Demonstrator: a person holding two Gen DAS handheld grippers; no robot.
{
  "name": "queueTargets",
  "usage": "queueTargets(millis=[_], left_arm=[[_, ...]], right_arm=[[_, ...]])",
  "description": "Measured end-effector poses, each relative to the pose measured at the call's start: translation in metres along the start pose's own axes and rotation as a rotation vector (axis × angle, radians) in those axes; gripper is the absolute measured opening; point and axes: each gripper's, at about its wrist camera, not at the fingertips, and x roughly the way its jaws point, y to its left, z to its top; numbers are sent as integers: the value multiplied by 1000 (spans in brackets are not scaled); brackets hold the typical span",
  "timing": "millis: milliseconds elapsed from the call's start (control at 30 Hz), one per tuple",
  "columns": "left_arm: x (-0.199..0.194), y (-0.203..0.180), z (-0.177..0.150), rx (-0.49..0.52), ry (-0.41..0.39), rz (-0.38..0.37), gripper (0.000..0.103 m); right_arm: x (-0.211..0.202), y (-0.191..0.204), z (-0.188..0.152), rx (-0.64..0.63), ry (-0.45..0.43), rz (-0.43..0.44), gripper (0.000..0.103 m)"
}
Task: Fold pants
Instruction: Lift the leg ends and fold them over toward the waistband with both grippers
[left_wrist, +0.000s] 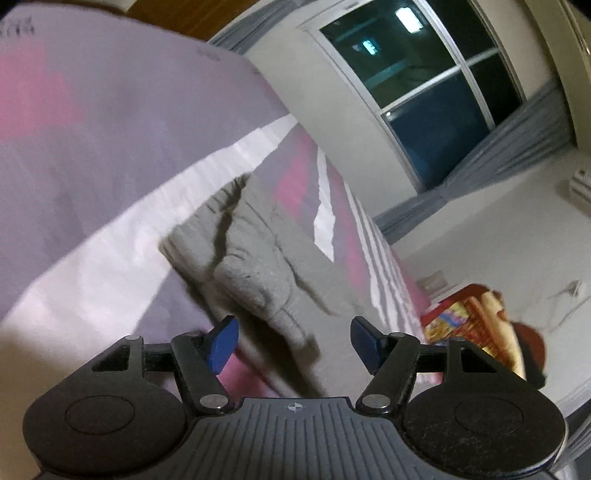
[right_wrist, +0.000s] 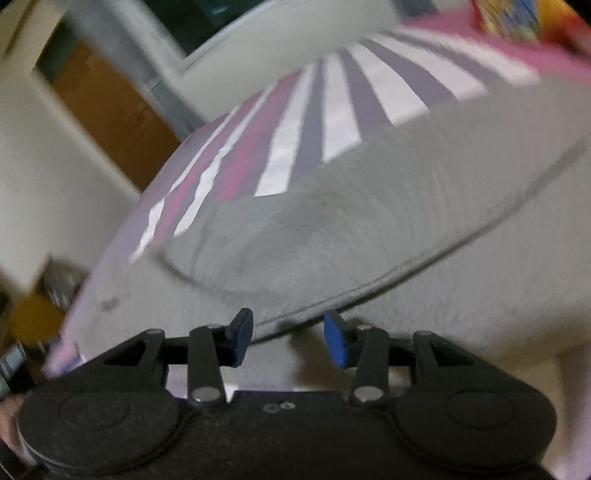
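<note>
Grey pants (left_wrist: 255, 254) lie crumpled on a bed covered by a sheet with pink, lilac and white stripes (left_wrist: 92, 155). My left gripper (left_wrist: 293, 345) is open just above their near bunched end, with only cloth below the gap and nothing pinched by the blue pads (left_wrist: 221, 343). In the right wrist view the grey pants (right_wrist: 369, 229) spread wide and flatter, with a folded edge running across. My right gripper (right_wrist: 288, 338) is open right at that edge, its blue pads (right_wrist: 336, 343) apart and holding nothing. The view is blurred.
A dark window (left_wrist: 424, 74) with grey curtains is on the wall beyond the bed. A colourful red and yellow item (left_wrist: 476, 328) lies at the far end of the bed. A brown door (right_wrist: 110, 110) shows to the left in the right wrist view.
</note>
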Motion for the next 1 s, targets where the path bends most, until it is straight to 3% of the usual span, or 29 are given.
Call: queueTargets(millis=[100, 200, 267, 300, 333, 367, 433, 567, 633, 667, 733, 767, 833, 1000], left_arm=[[13, 1, 5, -36, -2, -14, 66], [23, -3, 11, -23, -1, 3, 36], [31, -3, 18, -19, 7, 30, 27], [35, -6, 21, 2, 11, 47, 26], [39, -9, 26, 26, 13, 55, 25], [43, -13, 33, 47, 18, 53, 24], [46, -24, 51, 83, 8, 31, 22], [30, -50, 84, 187, -57, -54, 22], [28, -46, 86, 222, -33, -46, 22], [37, -36, 82, 234, 40, 29, 22], [58, -13, 67, 226, 184, 181, 21], [58, -5, 61, 215, 200, 185, 21], [49, 4, 58, 149, 157, 141, 21], [50, 0, 60, 122, 145, 130, 22]], right_arm=[[12, -11, 3, 79, 8, 5, 43], [21, -15, 3, 107, 15, 1, 40], [25, -20, 4, 139, 8, -11, 36], [28, -24, 6, 163, 4, -15, 30], [29, -24, 10, 174, 6, -28, 11], [29, -24, 12, 170, 6, -40, 6], [20, -15, 15, 140, -23, -25, 5], [-31, 17, 5, 3, -200, 83, 5], [-41, 19, -15, -35, -247, 120, 6], [-31, 16, -26, -78, -223, 73, 6], [10, -5, -38, -30, -27, -66, 5], [18, -14, -41, 37, -10, -55, 5], [13, -23, -46, 106, -47, -18, 6], [16, -21, -44, 61, -27, -38, 6]])
